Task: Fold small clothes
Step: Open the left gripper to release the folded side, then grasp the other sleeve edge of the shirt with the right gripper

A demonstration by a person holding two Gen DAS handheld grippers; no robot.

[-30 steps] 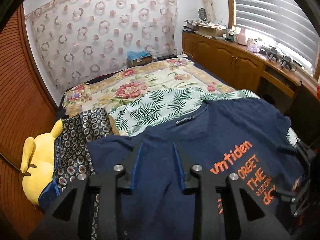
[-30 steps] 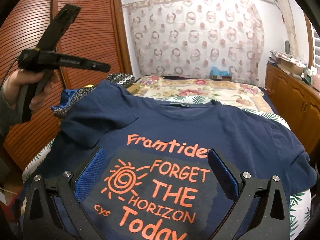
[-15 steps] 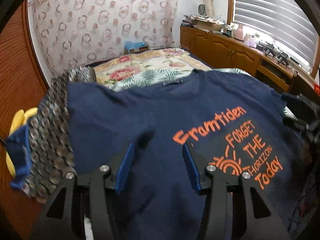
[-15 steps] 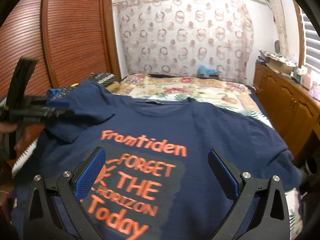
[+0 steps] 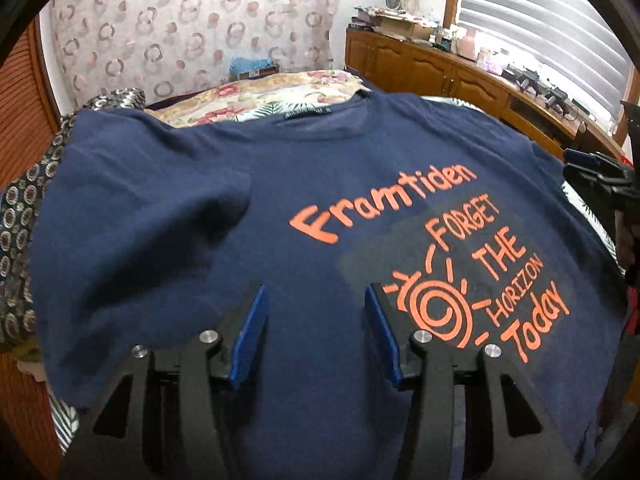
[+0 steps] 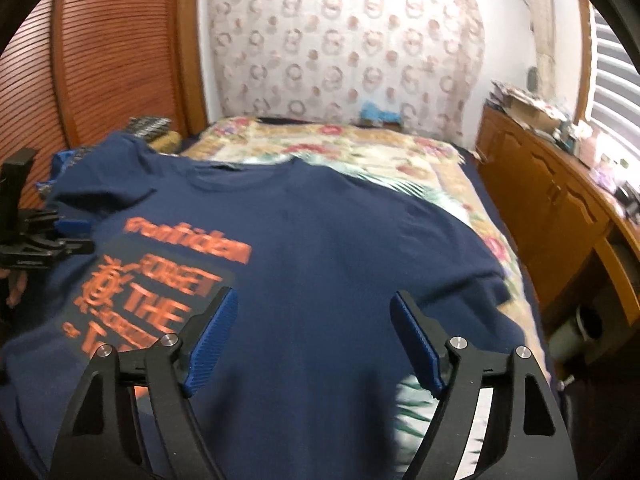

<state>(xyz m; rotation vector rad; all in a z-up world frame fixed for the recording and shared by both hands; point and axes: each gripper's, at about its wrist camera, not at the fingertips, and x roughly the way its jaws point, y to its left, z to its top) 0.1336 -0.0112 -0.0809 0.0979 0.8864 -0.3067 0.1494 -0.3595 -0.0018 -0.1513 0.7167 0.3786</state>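
Moved: left gripper [image 5: 314, 332] lowered toward shirt, half-parted, empty.
Right gripper [image 6: 314, 340]: closing, nothing pinched yet.
Shirt [image 5: 280, 208]: spread print-up on bed [image 6: 400, 148].
Tip: sleeve edges best pinched evenly.

Cabinets [image 6: 560, 200] hem the bed's [image 6: 400, 152] right side.

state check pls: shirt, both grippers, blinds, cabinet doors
T-shirt: spread on bed, print up, left sleeve folded over.
Left gripper: open, over shirt, gripping nothing.
Right gripper: jaws closing, nothing pinched yet.
Window blinds: lowered.
Cabinet doors: shut.
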